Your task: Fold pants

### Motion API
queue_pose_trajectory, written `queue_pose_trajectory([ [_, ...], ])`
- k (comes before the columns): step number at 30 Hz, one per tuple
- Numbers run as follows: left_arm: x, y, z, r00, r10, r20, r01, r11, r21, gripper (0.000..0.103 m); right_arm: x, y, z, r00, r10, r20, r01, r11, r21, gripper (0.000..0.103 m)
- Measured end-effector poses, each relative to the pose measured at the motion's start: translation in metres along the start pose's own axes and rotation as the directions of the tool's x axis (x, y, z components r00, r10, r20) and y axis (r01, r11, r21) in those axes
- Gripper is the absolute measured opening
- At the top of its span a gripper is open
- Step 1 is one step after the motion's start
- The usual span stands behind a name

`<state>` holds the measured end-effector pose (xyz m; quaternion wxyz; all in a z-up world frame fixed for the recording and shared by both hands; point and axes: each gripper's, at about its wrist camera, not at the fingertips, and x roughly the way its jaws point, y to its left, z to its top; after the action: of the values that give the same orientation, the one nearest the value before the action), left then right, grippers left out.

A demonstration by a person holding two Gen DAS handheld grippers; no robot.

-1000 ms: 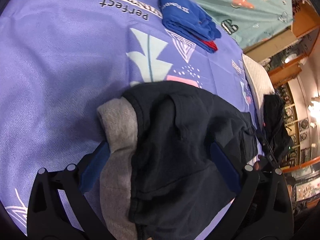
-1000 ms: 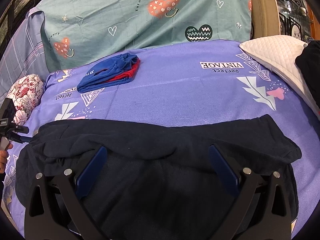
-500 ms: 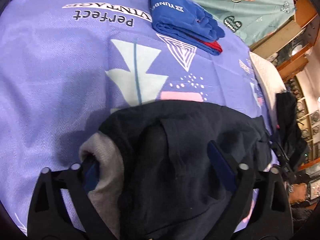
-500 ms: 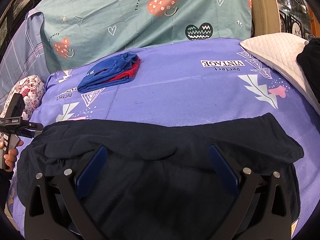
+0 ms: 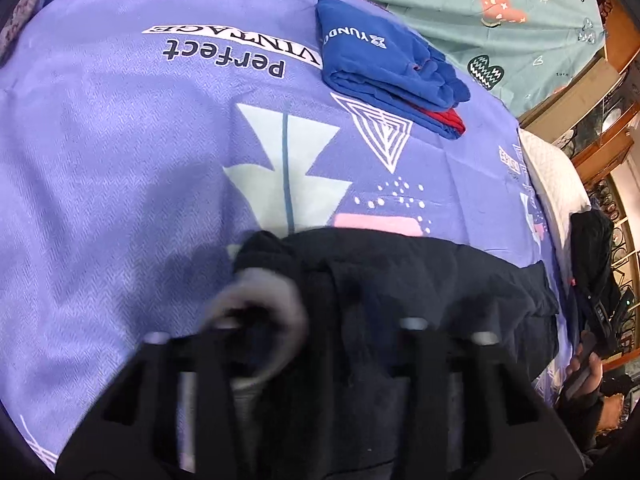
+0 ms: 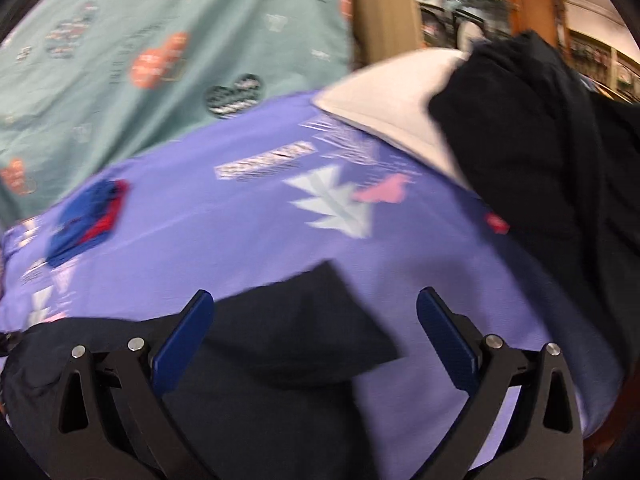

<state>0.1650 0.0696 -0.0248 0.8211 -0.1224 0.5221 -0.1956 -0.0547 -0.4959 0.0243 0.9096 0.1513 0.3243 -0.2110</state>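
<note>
Dark navy pants lie across the near part of a purple printed bedsheet. My left gripper sits at their left end. Its jaws are closing, drawn in tight on a bunched fold of dark fabric with grey lining. In the blurred right wrist view, my right gripper is open, and its blue pads stand wide apart over a corner of the pants without pressing on it.
A folded blue and red garment lies farther back on the sheet. A white pillow with a black garment on it lies at the right end. A teal sheet hangs behind. A person's hand shows at the right.
My left gripper's jaws have gone from wide open to closed on the pants' end, bunching the fabric. The right gripper has swung right, toward the pillow and black garment.
</note>
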Motion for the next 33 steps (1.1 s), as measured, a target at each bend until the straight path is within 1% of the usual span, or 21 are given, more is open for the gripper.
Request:
queue_pose_trajectory([
  [1,-0.001,0.001,0.001,1.0,0.005,0.001,-0.005,1.0,-0.005,0.011,0.008,-0.01,0.004,1.0,-0.013,-0.027,0.013,1.0,0.009,0.102],
  [2,-0.006,0.005,0.002,1.0,-0.005,0.015,0.005,1.0,-0.021,0.011,0.02,-0.023,0.01,0.998,-0.012,-0.064,0.013,1.0,0.025,0.102],
  [4,-0.019,0.008,0.003,0.998,-0.019,0.052,0.021,0.999,-0.035,0.01,0.041,-0.038,0.02,0.993,0.035,-0.112,-0.029,0.998,0.053,0.102],
  [7,-0.055,0.006,0.0,0.986,-0.04,0.162,0.046,0.998,-0.031,0.008,0.07,-0.034,0.033,0.979,0.074,-0.19,-0.069,0.997,0.034,0.102],
  [9,-0.085,0.006,-0.007,0.971,-0.065,0.23,0.075,0.996,-0.037,0.008,0.085,-0.023,0.037,0.965,-0.004,-0.26,-0.004,1.0,-0.03,0.102],
  [10,-0.096,0.005,-0.009,0.965,-0.075,0.25,0.087,0.996,-0.037,0.008,0.087,-0.018,0.037,0.957,-0.04,-0.288,0.021,0.997,-0.07,0.101],
  [11,-0.109,0.003,-0.015,0.959,-0.082,0.273,0.092,0.996,-0.023,0.008,0.081,-0.014,0.037,0.955,-0.03,-0.295,0.003,0.996,-0.092,0.101],
  [13,-0.124,-0.001,-0.022,0.95,-0.083,0.3,0.086,0.996,0.001,0.008,0.061,-0.014,0.035,0.965,0.006,-0.263,-0.042,0.99,-0.132,0.101],
  [14,-0.131,-0.003,-0.026,0.946,-0.091,0.31,0.094,0.996,0.005,0.008,0.043,-0.012,0.033,0.975,0.038,-0.217,-0.083,0.976,-0.2,0.101],
  [16,-0.139,-0.007,-0.029,0.94,-0.109,0.323,0.113,0.994,0.006,0.008,0.024,-0.006,0.023,0.981,0.081,-0.177,-0.135,0.938,-0.32,0.101],
  [18,-0.145,-0.012,-0.031,0.933,-0.125,0.338,0.128,0.992,0.013,0.008,0.007,0.011,-0.002,0.984,0.097,-0.152,-0.163,0.842,-0.514,0.101],
  [21,-0.152,-0.018,-0.031,0.92,-0.139,0.365,0.144,0.989,0.012,0.008,0.005,0.044,-0.035,0.983,0.079,-0.164,-0.171,0.712,-0.681,0.1],
  [22,-0.156,-0.019,-0.032,0.916,-0.141,0.375,0.149,0.989,0.007,0.008,0.007,0.054,-0.044,0.987,0.058,-0.148,-0.148,0.67,-0.727,0.094],
  [23,-0.159,-0.018,-0.033,0.912,-0.142,0.385,0.152,0.988,0.002,0.008,0.013,0.064,-0.05,0.992,0.008,-0.129,-0.104,0.635,-0.765,0.086],
  [24,-0.163,-0.017,-0.035,0.908,-0.142,0.393,0.156,0.988,-0.005,0.008,0.022,0.069,-0.05,0.989,-0.028,-0.146,-0.096,0.631,-0.77,0.048],
  [25,-0.167,-0.016,-0.038,0.905,-0.142,0.401,0.16,0.987,-0.011,0.008,0.034,0.069,-0.044,0.973,-0.028,-0.228,-0.154,0.659,-0.736,0.004],
  [26,-0.174,-0.014,-0.043,0.9,-0.139,0.412,0.161,0.987,-0.018,0.008,0.037,0.068,-0.039,0.966,-0.007,-0.259,-0.184,0.682,-0.707,0.003],
  [28,-0.185,-0.009,-0.051,0.895,-0.132,0.427,0.163,0.986,-0.037,0.008,0.033,0.075,-0.026,0.976,0.001,-0.216,-0.159,0.682,-0.714,0.003],
  [29,-0.195,-0.006,-0.056,0.888,-0.125,0.442,0.163,0.985,-0.049,0.008,0.028,0.078,-0.018,0.977,0.022,-0.213,-0.17,0.687,-0.706,0.003],
  [31,-0.217,-0.001,-0.065,0.869,-0.116,0.482,0.16,0.986,-0.051,0.008,0.014,0.085,0.004,0.971,0.094,-0.219,-0.221,0.699,-0.68,0.003],
  [33,-0.231,0.003,-0.067,0.855,-0.09,0.51,0.14,0.988,-0.061,0.008,-0.002,0.099,0.037,0.953,0.191,-0.237,-0.302,0.683,-0.665,0.003],
])
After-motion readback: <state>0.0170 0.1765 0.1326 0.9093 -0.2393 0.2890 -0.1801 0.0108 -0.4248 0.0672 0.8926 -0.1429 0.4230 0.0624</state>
